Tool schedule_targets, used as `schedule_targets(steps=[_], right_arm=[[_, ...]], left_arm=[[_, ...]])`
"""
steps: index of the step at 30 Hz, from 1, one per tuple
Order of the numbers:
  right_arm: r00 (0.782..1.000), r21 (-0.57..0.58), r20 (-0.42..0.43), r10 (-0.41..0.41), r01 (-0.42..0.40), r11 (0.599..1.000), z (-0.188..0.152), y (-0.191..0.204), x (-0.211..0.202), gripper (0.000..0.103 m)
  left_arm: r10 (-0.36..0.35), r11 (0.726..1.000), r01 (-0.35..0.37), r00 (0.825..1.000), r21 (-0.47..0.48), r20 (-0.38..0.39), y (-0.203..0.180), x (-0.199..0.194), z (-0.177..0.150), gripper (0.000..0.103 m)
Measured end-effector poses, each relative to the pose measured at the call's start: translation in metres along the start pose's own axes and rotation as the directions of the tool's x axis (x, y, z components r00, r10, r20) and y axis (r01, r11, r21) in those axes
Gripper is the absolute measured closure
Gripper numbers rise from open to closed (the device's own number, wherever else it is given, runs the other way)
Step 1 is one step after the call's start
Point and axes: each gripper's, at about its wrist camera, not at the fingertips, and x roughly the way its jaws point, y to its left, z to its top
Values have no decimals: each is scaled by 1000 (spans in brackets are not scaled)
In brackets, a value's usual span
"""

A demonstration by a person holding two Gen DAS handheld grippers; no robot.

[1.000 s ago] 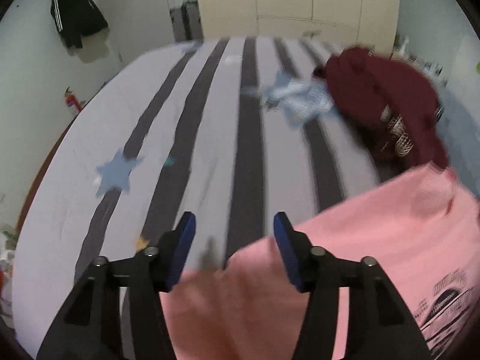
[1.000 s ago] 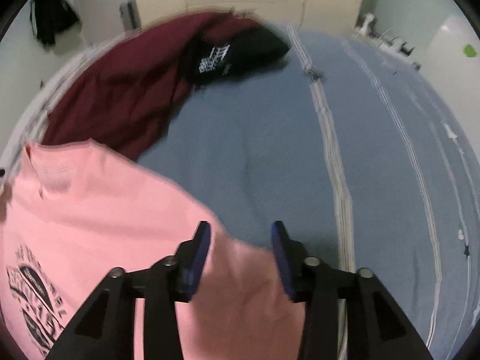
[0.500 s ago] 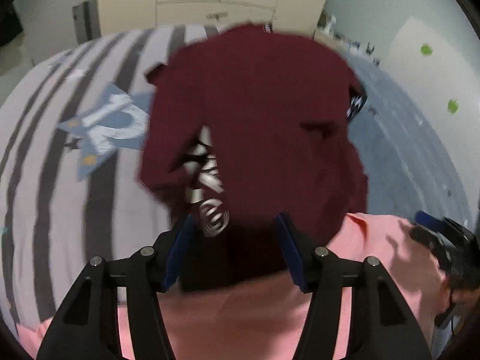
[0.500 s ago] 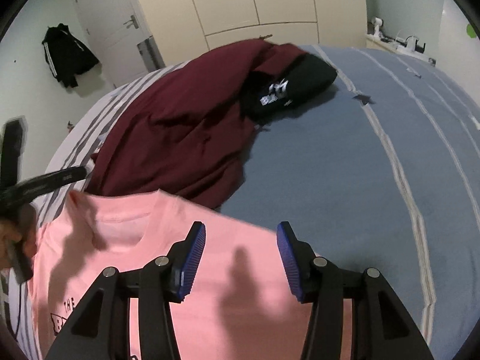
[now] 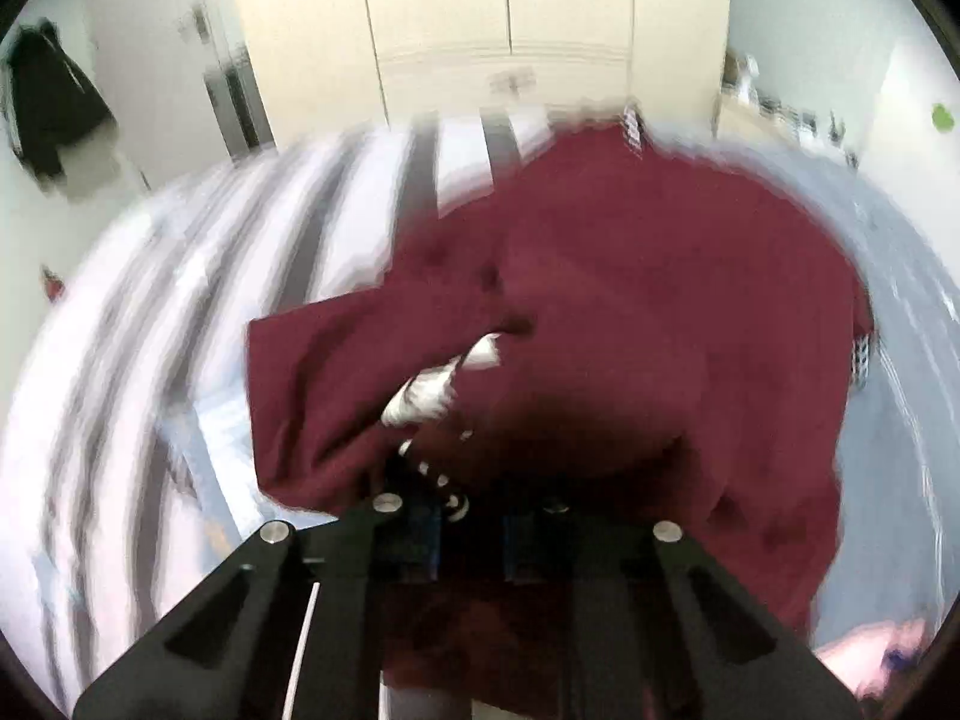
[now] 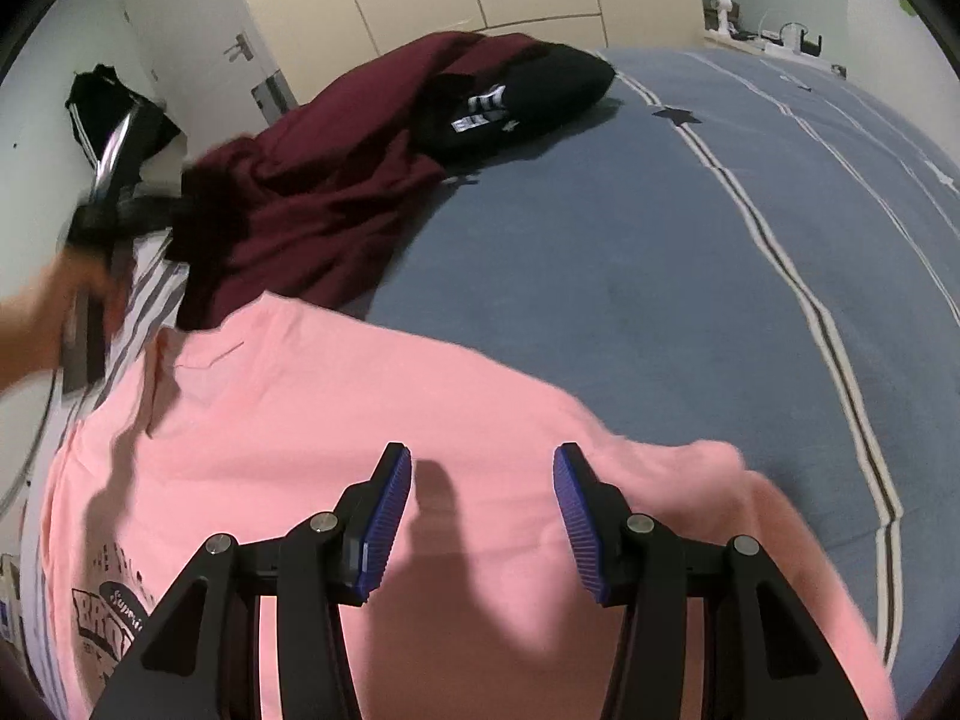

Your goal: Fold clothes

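While the left gripper [image 5: 471,546] had its jaws just closing, they pinched a fold of the maroon garment [image 5: 630,324], which bunched up around the blue pads and hung lifted toward the camera; the picture was blurred, so the exact pinch point could not be made out. That garment spread from the gripper back across the bed [image 6: 630,252], toward the cream wardrobe [image 5: 504,30] beyond the bed's far edge. In the right wrist view the same maroon garment [image 6: 312,198] lay heaped on the bed's far left part, with a black garment [image 6: 528,96] touching its far side. The person's left hand [image 6: 54,312] showed at the bed's left edge, blurred. The right gripper [image 6: 483,516] hovered with jaws spread and nothing between them, above the pink T-shirt [image 6: 336,420], which lay flat on the bed's near part, its collar toward the maroon garment and its printed front at the near left.
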Motion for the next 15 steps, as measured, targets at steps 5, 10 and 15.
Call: schedule_targets(steps=[5,10,15], right_arm=[[1000,24,23,-3,2,1000,2,-8,-2,57],[1000,52,18,-2,1,999,1,-6,2,57],[1000,-3,2,5,-5,1000,-2,10,1,57]], left_arm=[[95,995,-85,976,-61,195,23,-33,74,90],[79,996,-81,995,-23,-52,36,0,36,44],[-18,992,16,1000,-124,-18,66,-29,-34,36]])
